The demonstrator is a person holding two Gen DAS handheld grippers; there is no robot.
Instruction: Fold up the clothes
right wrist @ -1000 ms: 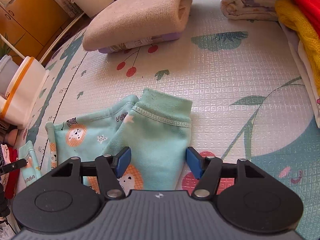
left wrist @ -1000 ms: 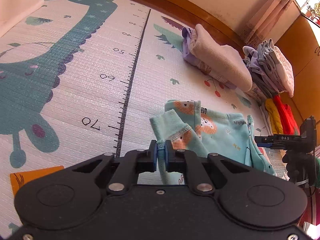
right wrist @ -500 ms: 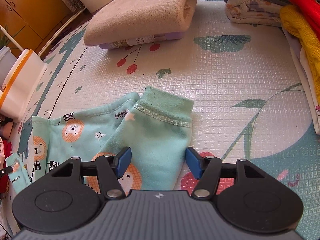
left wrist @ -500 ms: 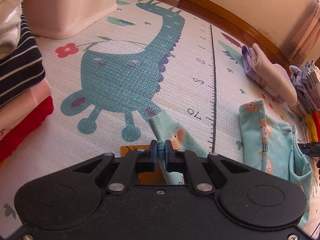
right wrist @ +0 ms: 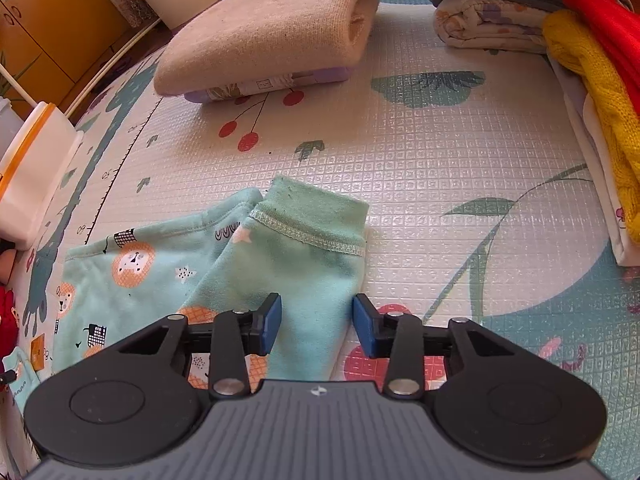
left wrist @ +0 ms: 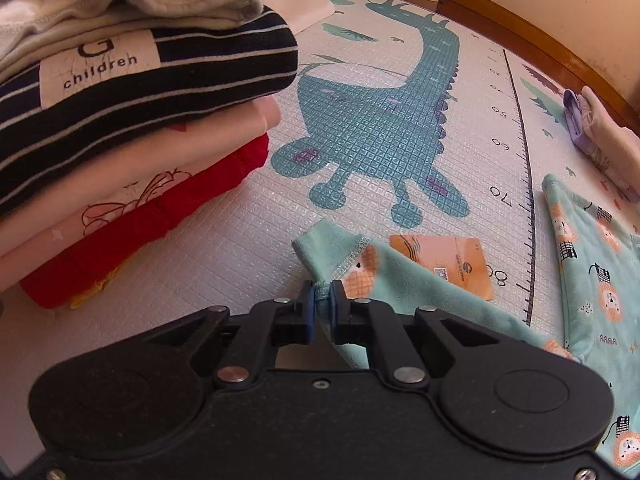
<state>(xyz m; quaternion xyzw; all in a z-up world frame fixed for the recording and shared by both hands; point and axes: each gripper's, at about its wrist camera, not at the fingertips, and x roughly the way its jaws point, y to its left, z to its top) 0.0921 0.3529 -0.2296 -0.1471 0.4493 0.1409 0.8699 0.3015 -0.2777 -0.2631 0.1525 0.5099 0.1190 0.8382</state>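
Observation:
A mint-green child's top with orange lion prints (left wrist: 592, 264) lies on the play mat. My left gripper (left wrist: 322, 306) is shut on the cuff of one sleeve (left wrist: 332, 252), which is stretched out to the left, away from the body of the garment. In the right wrist view the other sleeve (right wrist: 312, 264) lies flat on the mat, cuff pointing away. My right gripper (right wrist: 316, 322) is open just above this sleeve, its blue pads (right wrist: 269, 322) on either side of the fabric.
A stack of folded clothes (left wrist: 120, 128) rises at the left. An orange card (left wrist: 444, 264) lies on the mat under the held sleeve. A beige folded towel (right wrist: 272, 28) and piles with red and yellow knitwear (right wrist: 592, 68) stand beyond. A white bin (right wrist: 32, 168) sits left.
My left gripper has carried the sleeve cuff leftwards, off the garment's body and towards the stack of folded clothes. The right gripper has stayed open over the other sleeve.

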